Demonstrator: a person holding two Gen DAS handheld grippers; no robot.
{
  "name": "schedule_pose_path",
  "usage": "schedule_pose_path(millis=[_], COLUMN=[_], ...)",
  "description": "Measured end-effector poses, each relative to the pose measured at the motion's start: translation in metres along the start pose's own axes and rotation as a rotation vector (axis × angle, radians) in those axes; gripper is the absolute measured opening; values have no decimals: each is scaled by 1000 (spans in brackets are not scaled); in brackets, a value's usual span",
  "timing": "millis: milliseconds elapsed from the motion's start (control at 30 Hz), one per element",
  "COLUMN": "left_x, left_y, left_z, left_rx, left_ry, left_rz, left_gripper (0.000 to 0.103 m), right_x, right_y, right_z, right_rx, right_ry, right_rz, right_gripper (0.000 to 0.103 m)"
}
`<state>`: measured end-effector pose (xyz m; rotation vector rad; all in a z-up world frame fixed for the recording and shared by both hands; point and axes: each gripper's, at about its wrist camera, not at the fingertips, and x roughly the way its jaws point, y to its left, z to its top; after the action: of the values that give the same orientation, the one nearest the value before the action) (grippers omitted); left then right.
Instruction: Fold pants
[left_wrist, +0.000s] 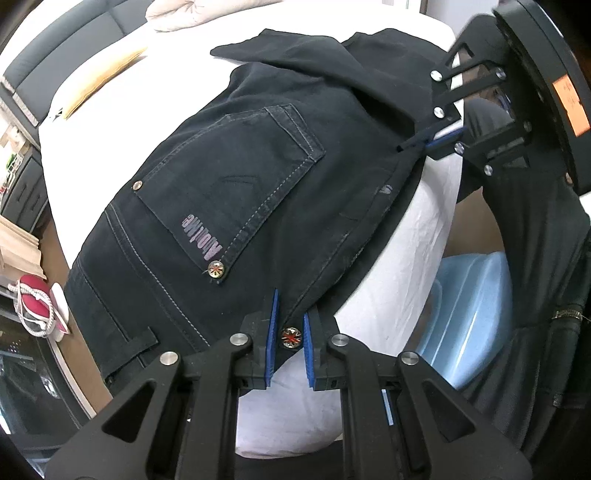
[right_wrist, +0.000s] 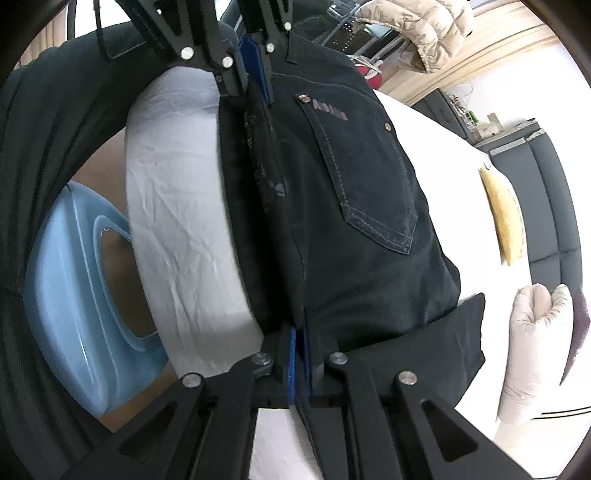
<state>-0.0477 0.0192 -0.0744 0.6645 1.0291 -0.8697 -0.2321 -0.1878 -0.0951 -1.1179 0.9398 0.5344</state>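
Black pants (left_wrist: 229, 206) lie folded on a white bed, back pocket up, near the bed's edge. My left gripper (left_wrist: 290, 325) sits at the waistband corner with its blue pads apart on either side of a metal button (left_wrist: 291, 338). My right gripper (right_wrist: 297, 343) is shut on the pants' near edge (right_wrist: 332, 229). In the left wrist view the right gripper (left_wrist: 432, 142) pinches the pants' edge at the upper right. In the right wrist view the left gripper (right_wrist: 255, 74) shows at the waistband at the top.
White bed sheet (left_wrist: 399, 251) hangs over the bed edge. A light blue plastic tub (left_wrist: 469, 306) stands on the floor beside the bed. A yellow envelope (left_wrist: 103, 77) and a beige pillow (left_wrist: 192, 14) lie farther on the bed. My dark clothing (left_wrist: 535, 295) is at the right.
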Motion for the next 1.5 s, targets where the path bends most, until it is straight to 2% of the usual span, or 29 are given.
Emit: schedule_pose_path(millis=[200, 367, 500, 600, 700, 767, 867, 933, 1033, 1133, 1200, 1233, 1267, 1333, 1500], left_x=[-5, -7, -22, -40, -60, -67, -51, -28, 25, 33, 29, 26, 23, 14, -15], left_y=[12, 3, 8, 22, 36, 42, 40, 37, 38, 43, 48, 50, 52, 58, 69], left_z=[-6, -6, -11, -14, -3, 12, 37, 49, 54, 43, 39, 37, 37, 40, 72], left_rx=[-13, 2, -19, -70, -145, -209, -273, -301, -356, -396, -404, -404, -407, -427, -471], left_ry=[-7, -22, 3, 15, -40, -106, -164, -158, -45, -111, -107, -100, -92, -82, -202], left_rz=[7, 42, -10, -25, -15, -39, -85, -102, -86, -127, -150, -150, -147, -124, -131], left_gripper=[11, 15, 22, 23, 23, 23, 23, 23, 23, 23, 23, 23, 23, 23, 23], right_x=[-7, 3, 6, 7, 8, 10, 10, 10, 9, 7, 0, -4, -11, -26, -57], right_y=[20, 23, 23, 22, 23, 23, 22, 20, 15, 8, 3, 1, -4, -10, -56], right_z=[-1, -2, -2, -2, -1, 1, 1, 1, -2, -8, -14, -17, -24, -34, -62], right_rx=[5, 11, 39, 53, 55, 63, 82, 112, 173, 254, 321, 357, 418, 496, 741], right_ry=[12, 25, 22, 19, 22, 23, 24, 20, 10, -10, -40, -54, -85, -152, -238], right_rz=[-18, -8, 1, 3, -5, -7, -6, -3, 9, 17, 22, 27, 59, 91, 54], right_gripper=[5, 7, 7, 7, 7, 7, 7, 8, 8, 9, 15, 29, 51, 65, 66])
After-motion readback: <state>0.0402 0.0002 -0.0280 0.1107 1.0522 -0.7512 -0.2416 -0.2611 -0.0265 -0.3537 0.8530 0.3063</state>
